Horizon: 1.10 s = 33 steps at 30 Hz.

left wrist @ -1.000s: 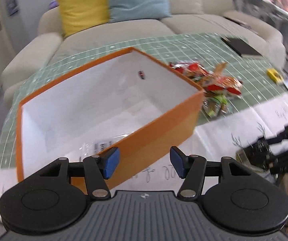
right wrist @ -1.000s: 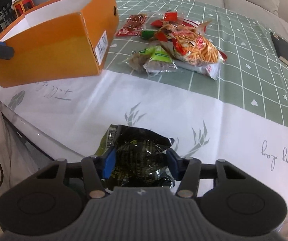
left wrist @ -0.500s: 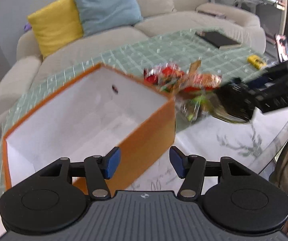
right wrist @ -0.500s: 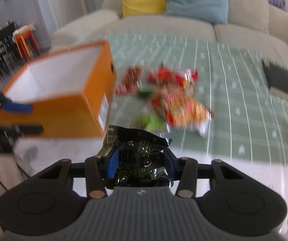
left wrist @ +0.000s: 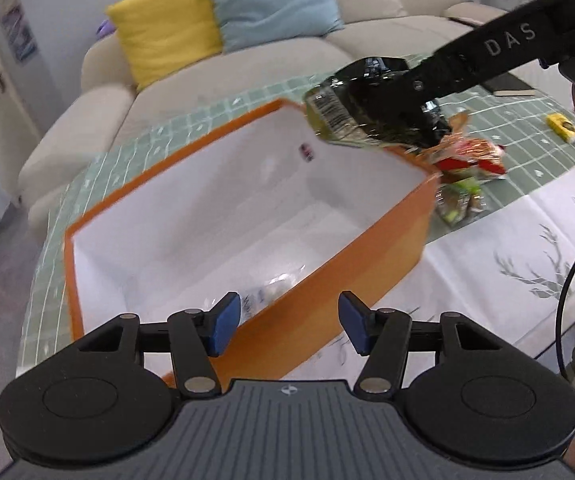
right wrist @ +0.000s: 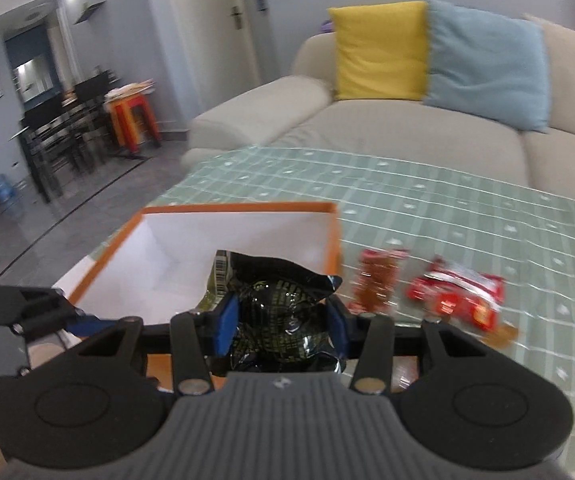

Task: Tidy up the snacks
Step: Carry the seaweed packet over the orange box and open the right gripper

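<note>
**Dark packet held over the orange box**

The jaws of the right gripper (right wrist: 283,322) pinch a crumpled black snack packet (right wrist: 283,312), both blue pads pressed into its sides. From the left wrist view the packet (left wrist: 367,116) hangs in the air above the far right corner of the orange box (left wrist: 367,276), clear of its rim. The jaws of the left gripper (left wrist: 289,328) stand spread and have just been closing a little; the near wall of the box sits between them, but the pads are not pressing on it. The box is white inside, and something pale lies low against its near wall, too blurred to name. Just beyond the box, on the green checked cloth (right wrist: 427,200) of the surface, lie the other snacks (left wrist: 463,160), red and green packets in a loose heap. A sofa (right wrist: 367,132) with a yellow cushion (right wrist: 379,48) and a blue cushion (right wrist: 487,68) stands behind.
</note>
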Each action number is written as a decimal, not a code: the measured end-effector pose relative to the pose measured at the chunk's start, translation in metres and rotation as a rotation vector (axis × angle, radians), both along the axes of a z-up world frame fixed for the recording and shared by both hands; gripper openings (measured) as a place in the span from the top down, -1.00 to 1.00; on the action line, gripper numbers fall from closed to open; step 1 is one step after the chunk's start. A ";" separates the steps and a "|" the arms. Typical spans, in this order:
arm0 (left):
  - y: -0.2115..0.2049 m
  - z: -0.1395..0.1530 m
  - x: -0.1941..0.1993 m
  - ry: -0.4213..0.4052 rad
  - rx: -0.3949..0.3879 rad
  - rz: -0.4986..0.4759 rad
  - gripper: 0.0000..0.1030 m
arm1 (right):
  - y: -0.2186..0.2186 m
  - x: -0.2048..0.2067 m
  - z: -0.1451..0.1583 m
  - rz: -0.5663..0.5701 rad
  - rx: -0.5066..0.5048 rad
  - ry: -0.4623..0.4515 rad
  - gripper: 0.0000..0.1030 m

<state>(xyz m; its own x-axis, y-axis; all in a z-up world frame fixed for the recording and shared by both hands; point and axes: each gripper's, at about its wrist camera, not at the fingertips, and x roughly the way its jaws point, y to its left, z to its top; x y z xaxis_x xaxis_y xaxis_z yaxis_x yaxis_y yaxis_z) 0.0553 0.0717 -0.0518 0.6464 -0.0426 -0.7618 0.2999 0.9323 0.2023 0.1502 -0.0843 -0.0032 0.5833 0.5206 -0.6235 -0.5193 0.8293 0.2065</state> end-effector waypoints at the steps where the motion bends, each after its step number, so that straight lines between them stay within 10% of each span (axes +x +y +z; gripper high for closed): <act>1: 0.003 0.000 0.001 0.000 -0.005 0.010 -0.19 | 0.008 0.006 -0.002 0.015 0.000 0.017 0.14; 6: 0.009 0.001 0.006 0.012 -0.008 0.041 0.19 | 0.055 0.031 -0.020 0.083 -0.090 0.088 0.14; 19: 0.024 0.003 0.001 0.002 -0.096 0.063 0.13 | 0.127 0.068 -0.081 0.136 -0.377 0.305 0.10; 33: 0.027 0.018 -0.004 0.020 -0.208 0.099 -0.13 | 0.096 0.054 -0.047 0.063 -0.256 0.243 -0.23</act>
